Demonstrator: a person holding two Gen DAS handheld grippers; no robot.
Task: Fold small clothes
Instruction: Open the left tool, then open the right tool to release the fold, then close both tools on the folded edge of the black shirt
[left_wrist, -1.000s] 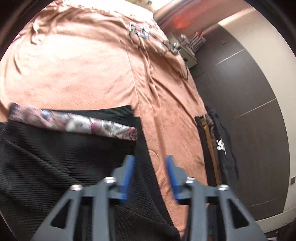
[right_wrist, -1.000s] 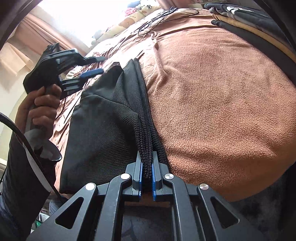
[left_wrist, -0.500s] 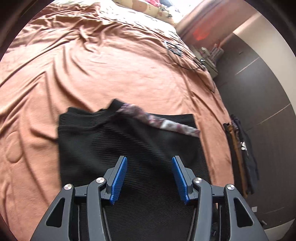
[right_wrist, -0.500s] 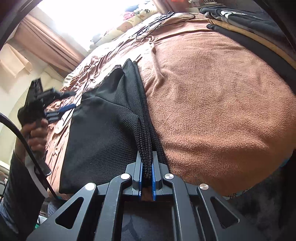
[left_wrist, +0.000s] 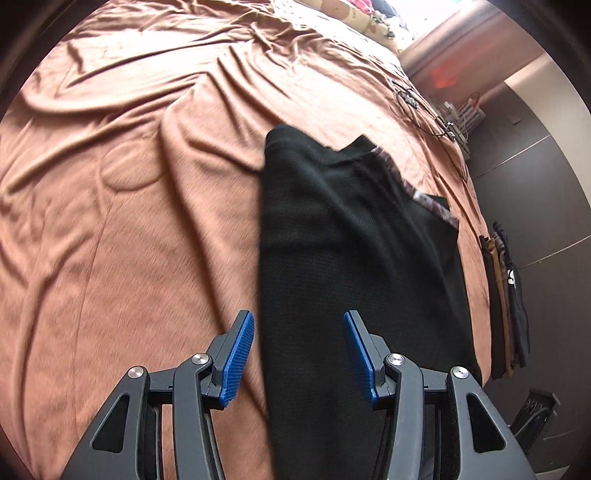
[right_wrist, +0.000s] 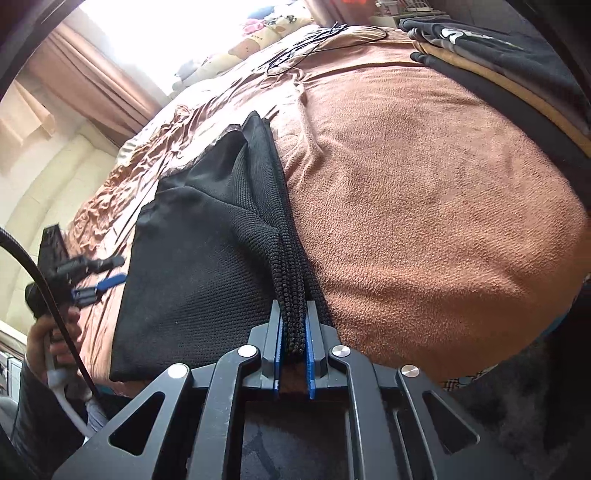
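Observation:
A black knit garment (left_wrist: 351, 258) lies folded on the brown bedspread (left_wrist: 129, 221), its patterned waistband (left_wrist: 432, 206) at the far right corner. My left gripper (left_wrist: 298, 317) hovers open over the garment's near left edge with nothing between its blue pads. The right wrist view shows the same garment (right_wrist: 192, 266) with its bunched right edge between the pads of my right gripper (right_wrist: 293, 306). Those jaws are opening slightly and the knit still fills the gap. The left gripper (right_wrist: 99, 273) appears at the far left, held by a hand (right_wrist: 51, 343).
A stack of folded dark and tan clothes (left_wrist: 506, 295) sits at the bed's right edge, also at top right in the right wrist view (right_wrist: 498, 55). Black cables (right_wrist: 314, 40) and pillows (right_wrist: 258, 33) lie at the far end. The bedspread (right_wrist: 424, 203) drops off near me.
My left gripper has swept from the garment's right side across to its left edge and come lower, still open. The right gripper stayed put, its pads parting a little around the knit edge.

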